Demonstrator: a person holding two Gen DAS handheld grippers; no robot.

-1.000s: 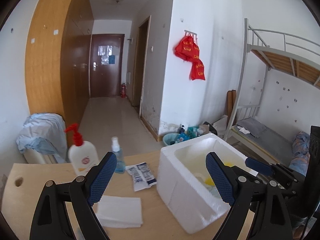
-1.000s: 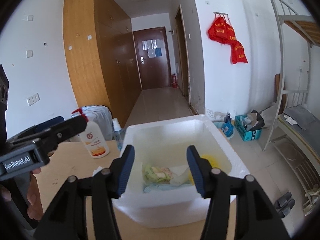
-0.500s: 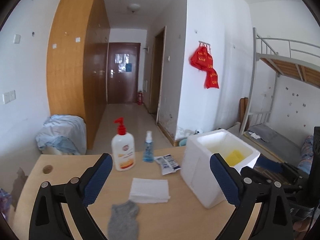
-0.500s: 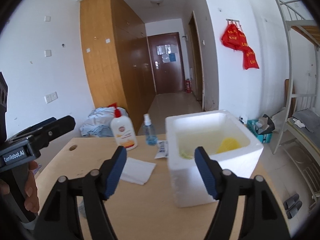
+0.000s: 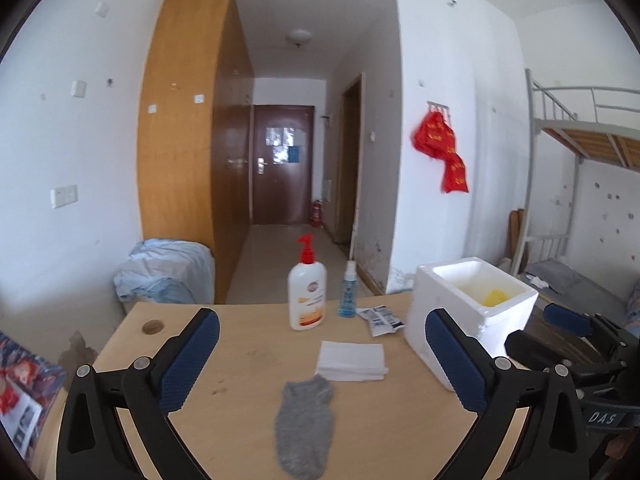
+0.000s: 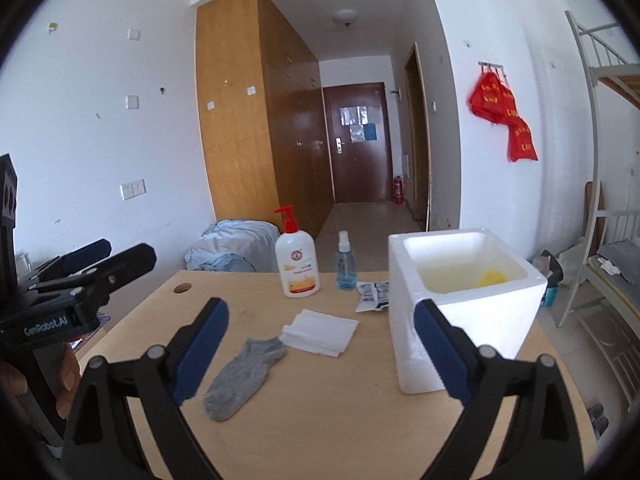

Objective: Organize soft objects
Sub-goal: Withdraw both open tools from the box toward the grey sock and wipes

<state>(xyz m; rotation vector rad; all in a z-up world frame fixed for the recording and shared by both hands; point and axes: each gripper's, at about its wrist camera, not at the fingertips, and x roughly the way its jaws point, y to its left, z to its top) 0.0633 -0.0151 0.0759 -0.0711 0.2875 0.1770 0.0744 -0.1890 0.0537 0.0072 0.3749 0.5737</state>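
A grey sock [image 5: 303,424] [image 6: 243,371] lies flat on the wooden table [image 5: 240,360] near its front. Behind it lies a folded white cloth [image 5: 351,361] [image 6: 319,331]. A white foam box [image 5: 469,310] [image 6: 464,300] stands at the right, with something yellow [image 6: 491,279] inside. My left gripper [image 5: 322,356] is open and empty, held above the sock. My right gripper [image 6: 320,346] is open and empty, held above the table between the sock and the box.
A white pump bottle with a red top [image 5: 306,296] [image 6: 296,264], a small blue spray bottle [image 5: 347,297] [image 6: 346,266] and a printed sachet [image 5: 380,319] [image 6: 374,296] stand at the table's back. A cable hole [image 5: 151,326] is at the back left. A bunk bed [image 5: 580,208] is right.
Both grippers have pulled back and up from the foam box. The sock and more of the table have come into view. Both stay open and empty.
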